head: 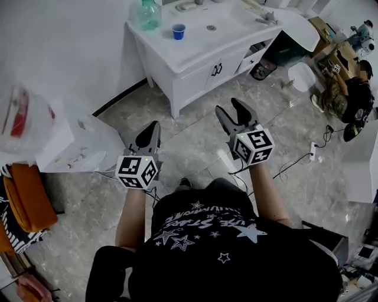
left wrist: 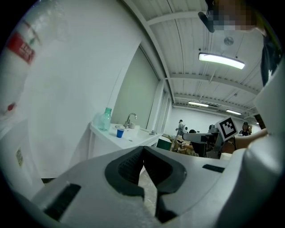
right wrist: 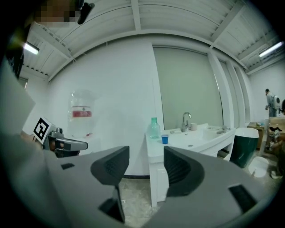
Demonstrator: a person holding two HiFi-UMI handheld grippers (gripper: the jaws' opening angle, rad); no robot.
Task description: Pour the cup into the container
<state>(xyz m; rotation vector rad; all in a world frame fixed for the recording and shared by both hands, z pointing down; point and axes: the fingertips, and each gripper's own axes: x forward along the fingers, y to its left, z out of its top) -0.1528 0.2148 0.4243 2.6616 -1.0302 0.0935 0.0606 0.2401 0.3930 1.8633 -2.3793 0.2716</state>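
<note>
one blue cup (head: 178, 31), upright on the white worktop (head: 195, 50), near one green bottle (head: 149, 15); the bottle's top was cut off by the head view's upper edge. one tap (right wrist: 186, 120) behind the cup. two grippers, both well apart from the worktop: left gripper (head: 151, 127), fingers pressed together on nothing; right gripper (head: 229, 106), fingers spread, empty. one clear red-labelled item (head: 18, 115), blurred, hard to make out.
</note>
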